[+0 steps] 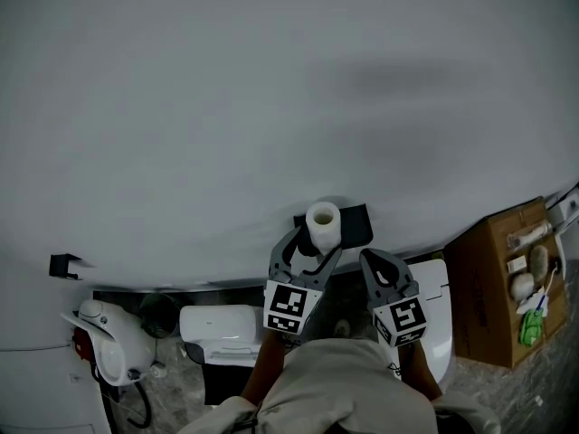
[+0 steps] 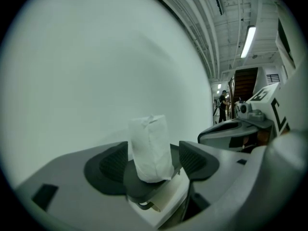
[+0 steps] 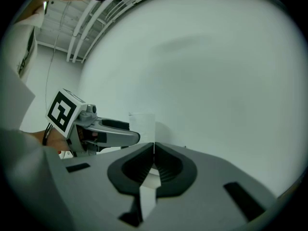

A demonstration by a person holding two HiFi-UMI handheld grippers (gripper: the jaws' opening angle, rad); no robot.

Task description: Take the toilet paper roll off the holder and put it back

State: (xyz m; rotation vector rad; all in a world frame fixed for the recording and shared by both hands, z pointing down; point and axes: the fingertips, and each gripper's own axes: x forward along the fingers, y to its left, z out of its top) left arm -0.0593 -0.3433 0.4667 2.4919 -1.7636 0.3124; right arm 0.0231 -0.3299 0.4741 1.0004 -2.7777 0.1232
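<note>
A black holder (image 1: pixel 355 225) is jutting out from the white wall (image 1: pixel 271 89) and is carrying the toilet paper roll (image 1: pixel 323 221), which is standing upright on it. Below, the grey floor (image 1: pixel 536 396) is bearing a brown cardboard box (image 1: pixel 488 297) at the right, a white fixture (image 1: pixel 217 331) near the middle, and a white appliance (image 1: pixel 109 346) at the left.

A toilet paper roll (image 1: pixel 323 223) stands upright on a holder (image 1: pixel 355 225) fixed low on the wall (image 1: pixel 271 89). The left gripper (image 1: pixel 314 251) reaches in from below, with one jaw on each side of the roll. The right gripper (image 1: pixel 371 260) sits just to its right, under the holder. A toilet (image 1: pixel 217 328) lies below and to the left. A cardboard box (image 1: pixel 488 287) stands far right, near the foot of the wall.
</note>
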